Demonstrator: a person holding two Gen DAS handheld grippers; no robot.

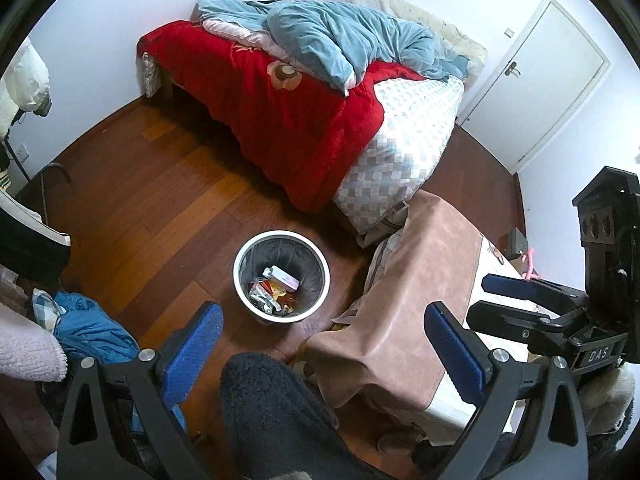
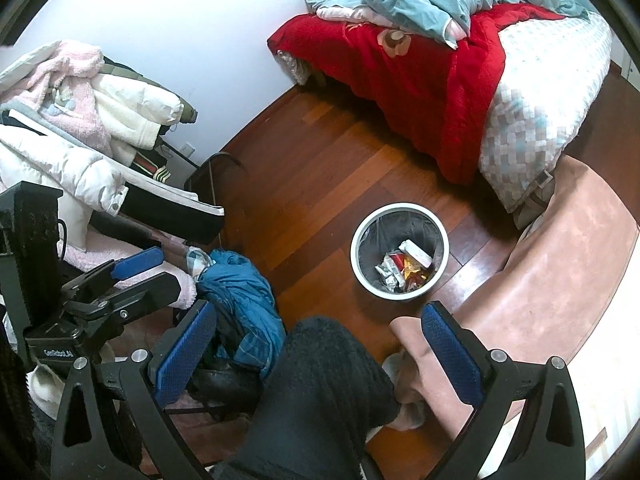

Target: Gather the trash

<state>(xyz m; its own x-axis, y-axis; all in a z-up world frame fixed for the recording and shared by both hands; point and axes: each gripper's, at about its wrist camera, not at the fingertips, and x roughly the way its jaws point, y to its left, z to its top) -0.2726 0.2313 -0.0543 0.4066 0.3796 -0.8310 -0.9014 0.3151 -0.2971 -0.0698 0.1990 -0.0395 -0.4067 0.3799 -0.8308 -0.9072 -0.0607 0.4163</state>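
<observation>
A white trash bin (image 1: 281, 276) (image 2: 399, 252) with a grey liner stands on the wooden floor between the bed and a cloth-covered table. Crumpled wrappers (image 1: 272, 296) (image 2: 400, 272) and a small white box lie in it. My left gripper (image 1: 323, 312) hovers open above the floor just short of the bin, with nothing between its blue pads. My right gripper (image 2: 319, 308) is also open and empty, to the left of the bin in its own view. Each gripper shows in the other's view: the right gripper (image 1: 480, 298) over the table, the left gripper (image 2: 170, 270) over the clothes.
A person's leg in dark fleece (image 1: 272, 408) (image 2: 320, 380) fills the foreground. A bed (image 1: 400, 152) with a red blanket and blue duvet stands behind. A pink cloth (image 1: 420, 300) covers the table on the right. Piled clothes (image 2: 80, 140) and a blue jacket (image 2: 244, 300) lie at left. A door (image 1: 552, 80) is shut.
</observation>
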